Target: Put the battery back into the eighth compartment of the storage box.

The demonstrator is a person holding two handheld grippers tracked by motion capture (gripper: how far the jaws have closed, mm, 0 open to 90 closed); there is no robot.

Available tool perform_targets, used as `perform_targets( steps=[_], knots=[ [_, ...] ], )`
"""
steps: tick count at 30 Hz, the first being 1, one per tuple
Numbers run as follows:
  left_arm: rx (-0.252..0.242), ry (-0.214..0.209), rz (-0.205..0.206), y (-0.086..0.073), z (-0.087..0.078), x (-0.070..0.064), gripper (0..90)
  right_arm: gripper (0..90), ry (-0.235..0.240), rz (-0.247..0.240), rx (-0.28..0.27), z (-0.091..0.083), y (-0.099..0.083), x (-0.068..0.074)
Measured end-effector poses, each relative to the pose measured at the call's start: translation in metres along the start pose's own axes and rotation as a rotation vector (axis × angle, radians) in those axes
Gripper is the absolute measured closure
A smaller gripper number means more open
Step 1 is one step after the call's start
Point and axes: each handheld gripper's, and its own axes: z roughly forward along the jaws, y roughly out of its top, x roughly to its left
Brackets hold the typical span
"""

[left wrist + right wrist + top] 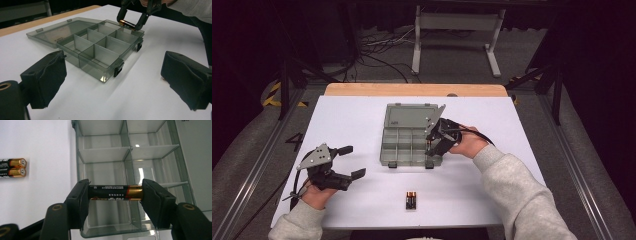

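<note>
The right gripper (115,193) is pinching one black-and-gold battery (115,192) endwise over the clear grey plastic compartment box (404,147), whose visible compartments are looking bare, while two matching batteries (411,200) are waiting on the white table (492,190) and the left gripper (352,161) is idling spread apart.

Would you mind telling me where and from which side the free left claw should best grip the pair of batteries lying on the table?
Probably from above, across the middle of the pair of batteries, one jaw outside each: they lie flat, touching, with open table around.

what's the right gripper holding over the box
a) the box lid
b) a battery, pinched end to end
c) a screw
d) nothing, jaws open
b: in the right gripper view the right gripper clamps a battery by its two ends, above a corner compartment of the open box.
</note>
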Motion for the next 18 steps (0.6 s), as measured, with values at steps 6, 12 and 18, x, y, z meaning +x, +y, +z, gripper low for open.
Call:
perform_targets(
  steps=[6, 12, 18],
  knots=[
    [0.000, 0.001, 0.002, 0.0000, -0.0001, 0.0002, 6.8, 41.5, 0.007, -0.001, 0.019, 0.0037, -0.0023, -0.0011],
    [0.001, 0.000, 0.003, 0.0000, -0.0001, 0.0001, 6.8, 41.6, 0.016, 0.003, 0.036, 0.0062, -0.0031, -0.0006],
    [0.001, 0.000, 0.004, 0.0002, -0.0003, -0.0001, 6.8, 41.5, 0.022, 0.008, 0.057, 0.0099, -0.0037, 0.0000]
  ],
)
